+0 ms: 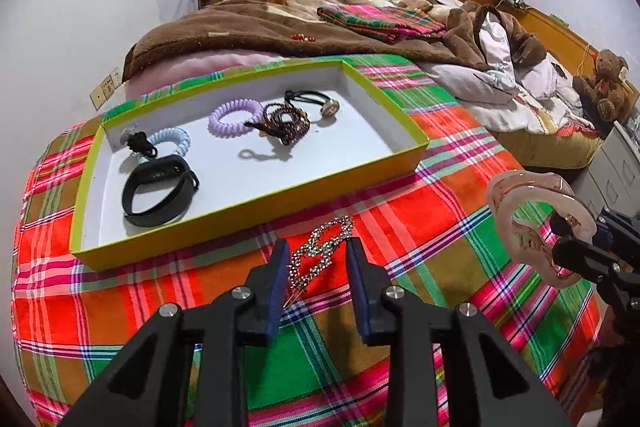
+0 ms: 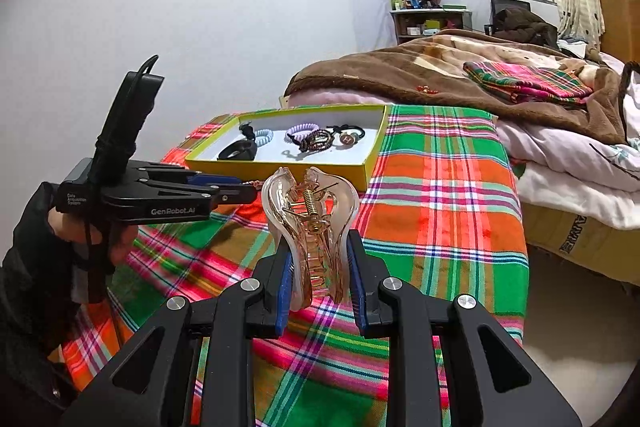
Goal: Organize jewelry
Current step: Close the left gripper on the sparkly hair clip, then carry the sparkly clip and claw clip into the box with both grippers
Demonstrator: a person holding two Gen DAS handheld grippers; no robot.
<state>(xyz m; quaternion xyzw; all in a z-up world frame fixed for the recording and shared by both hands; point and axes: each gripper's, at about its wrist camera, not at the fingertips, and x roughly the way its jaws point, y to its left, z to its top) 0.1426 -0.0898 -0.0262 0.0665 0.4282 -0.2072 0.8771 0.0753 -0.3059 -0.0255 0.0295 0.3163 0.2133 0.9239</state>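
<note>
A rhinestone hair clip (image 1: 316,263) lies on the plaid cloth (image 1: 400,147) just in front of the yellow-rimmed box (image 1: 256,203). My left gripper (image 1: 318,251) straddles it, blue pads against its sides, shut on it at cloth level. My right gripper (image 2: 320,247) is shut on a pink translucent claw clip (image 2: 308,203), held above the cloth at the right (image 1: 516,211). Inside the box lie a black wristband (image 1: 160,195), a lilac coil tie (image 1: 236,117), a pale blue coil tie (image 1: 172,139), beaded bracelets (image 1: 288,125) and a black elastic with a round charm (image 1: 328,107).
A brown blanket (image 1: 260,23) and a folded plaid cloth (image 1: 380,19) lie behind the box. A teddy bear (image 1: 604,83) sits at the far right. The cloth's right edge drops to the floor (image 2: 560,327). A person's hand (image 2: 120,239) holds the left gripper (image 2: 248,193).
</note>
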